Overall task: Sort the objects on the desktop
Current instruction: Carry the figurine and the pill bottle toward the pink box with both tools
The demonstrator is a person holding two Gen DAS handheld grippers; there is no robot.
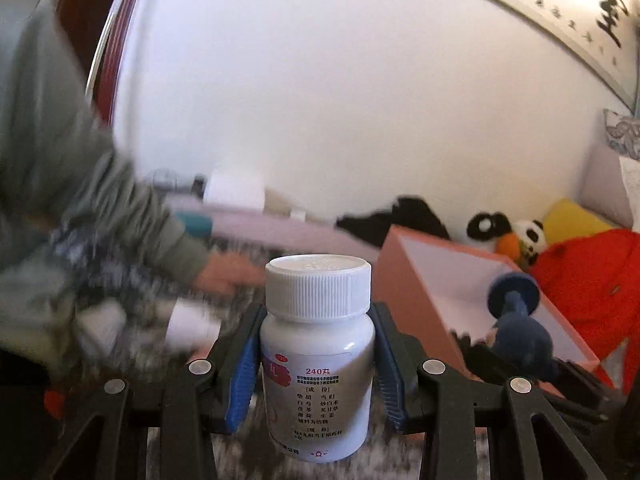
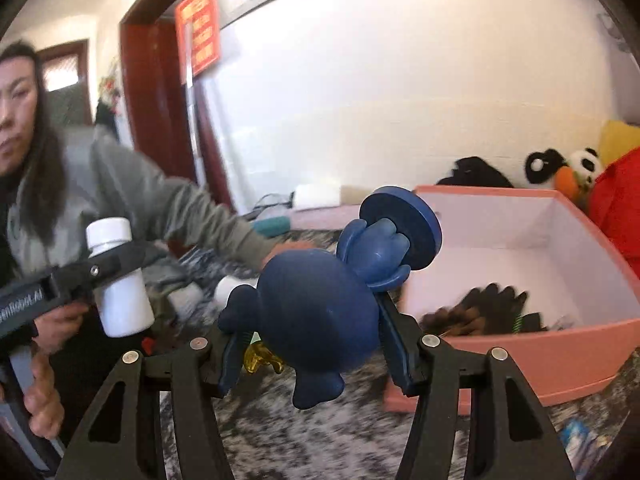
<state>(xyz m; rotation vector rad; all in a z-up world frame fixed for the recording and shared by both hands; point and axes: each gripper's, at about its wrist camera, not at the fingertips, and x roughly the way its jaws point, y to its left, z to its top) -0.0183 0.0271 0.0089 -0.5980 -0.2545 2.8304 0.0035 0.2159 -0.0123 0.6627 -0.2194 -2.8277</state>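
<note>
Left tongs clamped on the white plastic pill bottle with ribbed screw cap; blue pads press both flanks, bottle upright, label facing us; in the right wrist view we see the same bottle at 9 o'clock, held above the grey-and-white mottled worktop.

Right tongs closed on the dark blue rubbery figurine with a disc-shaped base; round body pinched between the fingers, disc end tilted toward 1 o'clock; in the left wrist view it sits at 3 o'clock, in front of the box.

Pink rectangular open box with white interior at 3 o'clock of the figurine, resting on the worktop; dark gloves lie in its near-left corner; figurine overlaps the box's left edge in view, whether it is over the box we cannot tell.

Small amber translucent piece on the worktop just below the figurine, at 7 o'clock; another white bottle lies on the worktop between the two tongs, blurred.

Behind the box at 1 o'clock: panda plush toys, red garment.
</note>
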